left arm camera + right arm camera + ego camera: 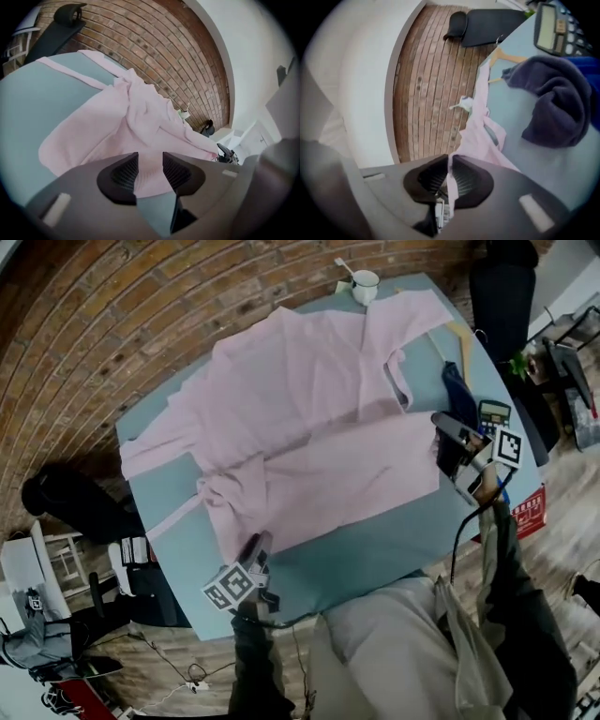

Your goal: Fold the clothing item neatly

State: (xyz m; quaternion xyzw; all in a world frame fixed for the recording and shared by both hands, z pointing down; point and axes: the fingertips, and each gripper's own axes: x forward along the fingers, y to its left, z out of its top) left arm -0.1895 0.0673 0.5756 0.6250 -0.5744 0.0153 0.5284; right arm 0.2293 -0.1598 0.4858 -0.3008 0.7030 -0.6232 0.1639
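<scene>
A pale pink shirt (319, 418) lies spread across the teal table (375, 549), with a bunched fold near its lower left. My left gripper (255, 546) hovers at the shirt's near edge. In the left gripper view the left gripper (150, 169) stands open, and the pink shirt (117, 126) shows through the gap below the pads. My right gripper (442, 426) is at the shirt's right edge. In the right gripper view the right gripper (450, 176) is shut on a thin strip of the pink shirt (485, 136).
A dark blue cloth (457, 381), a wooden hanger (459, 334) and a calculator (492, 414) lie on the table's right side. A white mug (364, 285) stands at the far edge. A brick wall curves behind the table. Chairs and cables surround it on the floor.
</scene>
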